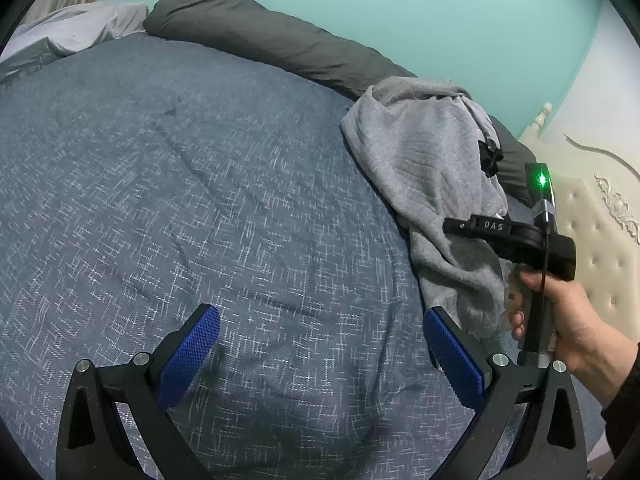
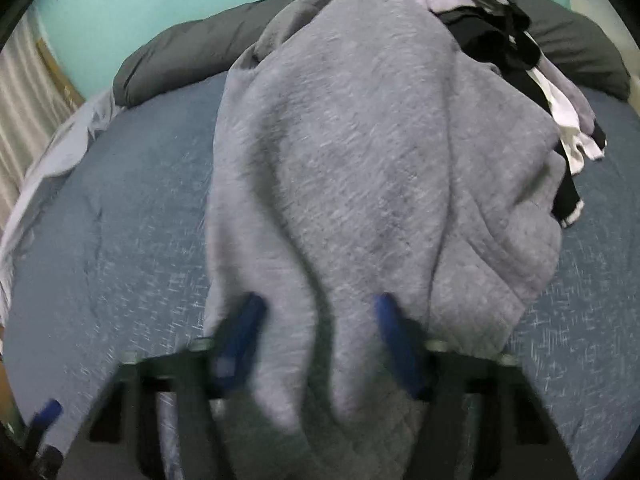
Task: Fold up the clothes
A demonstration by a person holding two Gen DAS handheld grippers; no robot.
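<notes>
A grey sweatshirt [image 2: 360, 160] drapes from a pile of clothes down onto the blue bedspread [image 2: 132, 240]. In the right wrist view, which is blurred, my right gripper [image 2: 318, 316] stands over its near end. A ridge of the grey cloth runs between the blue pads [image 2: 244, 328], which stand apart from it, so the gripper reads as open. In the left wrist view the same sweatshirt [image 1: 424, 160] lies at the right, with a hand [image 1: 568, 320] holding the right gripper's body against it. My left gripper [image 1: 320, 316] hangs wide open over bare bedspread [image 1: 200, 200], holding nothing.
Black, white and lilac garments [image 2: 520, 48] lie on the pile behind the sweatshirt. A dark grey bolster [image 1: 272, 44] runs along the teal wall [image 1: 400, 8]. A cream padded headboard [image 1: 600, 232] is at the right and a pale sheet [image 1: 68, 32] at the far left.
</notes>
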